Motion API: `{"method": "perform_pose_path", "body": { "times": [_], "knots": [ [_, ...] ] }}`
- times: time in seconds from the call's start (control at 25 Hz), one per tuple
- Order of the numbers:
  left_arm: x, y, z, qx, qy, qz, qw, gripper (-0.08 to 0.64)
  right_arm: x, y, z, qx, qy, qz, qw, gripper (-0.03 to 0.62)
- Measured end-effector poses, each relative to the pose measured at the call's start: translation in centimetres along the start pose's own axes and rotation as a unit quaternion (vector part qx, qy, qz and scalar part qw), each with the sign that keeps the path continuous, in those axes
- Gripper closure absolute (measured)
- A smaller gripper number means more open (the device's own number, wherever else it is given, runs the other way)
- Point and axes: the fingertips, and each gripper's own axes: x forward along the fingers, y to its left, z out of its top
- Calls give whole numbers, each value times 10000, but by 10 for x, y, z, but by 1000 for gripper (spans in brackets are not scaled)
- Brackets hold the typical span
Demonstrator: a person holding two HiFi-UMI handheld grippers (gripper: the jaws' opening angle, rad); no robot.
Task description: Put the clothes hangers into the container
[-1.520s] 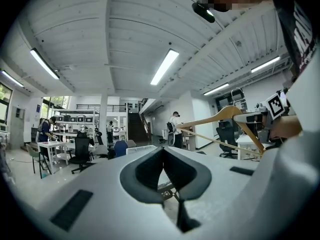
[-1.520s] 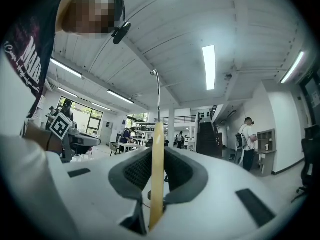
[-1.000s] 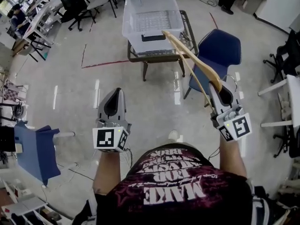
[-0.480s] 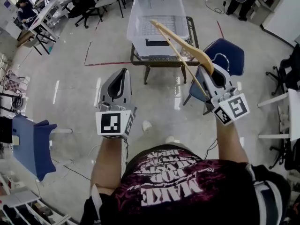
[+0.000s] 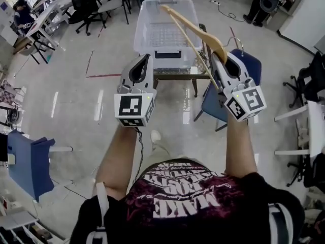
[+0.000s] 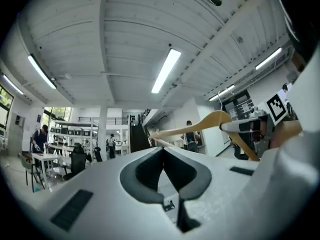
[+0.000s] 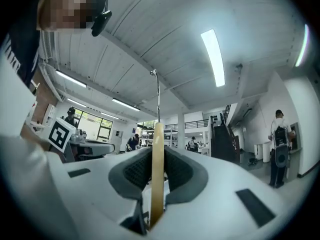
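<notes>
A wooden clothes hanger [image 5: 195, 30] with a metal hook [image 7: 158, 91] is clamped edge-on between the pads of my right gripper [image 5: 219, 57]. In the head view its long arm reaches up and to the left over the clear plastic container [image 5: 147, 32]. The container stands on a small table [image 5: 175, 74] ahead of me, and its inside looks bare. My left gripper [image 5: 147, 59] is held up beside the right one, just in front of the container's near wall. Its jaws are shut with nothing between them. The left gripper view shows the hanger [image 6: 200, 126] off to its right.
A blue chair [image 5: 254, 67] stands right of the table, under my right gripper. Another blue chair [image 5: 28, 161] is at the left on the shiny floor. Office chairs and desks [image 5: 76, 4] fill the far left, and people stand at the room's far end.
Both grippers have risen and moved forward toward the container. The hanger's tip has gone from the container's near edge to above its middle. The grip is unchanged.
</notes>
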Motion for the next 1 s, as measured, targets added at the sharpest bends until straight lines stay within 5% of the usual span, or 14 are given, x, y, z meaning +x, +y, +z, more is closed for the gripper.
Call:
{"method": "perform_pose_path", "body": {
  "times": [0.12,0.28,0.52,1.0],
  "knots": [
    [31,-2,15,194,-293,-285,9990,554,6,-11,-3,169,-75,-192,9996,531],
    [23,37,13,-138,-293,-182,9993,554,28,12,5,-243,-210,-256,9992,532],
    [4,56,-36,-108,132,277,9995,554,21,0,-37,-459,141,-458,9978,532],
    [12,111,-89,70,765,314,9966,554,59,-13,-80,-137,549,-531,9970,532]
  ]
}}
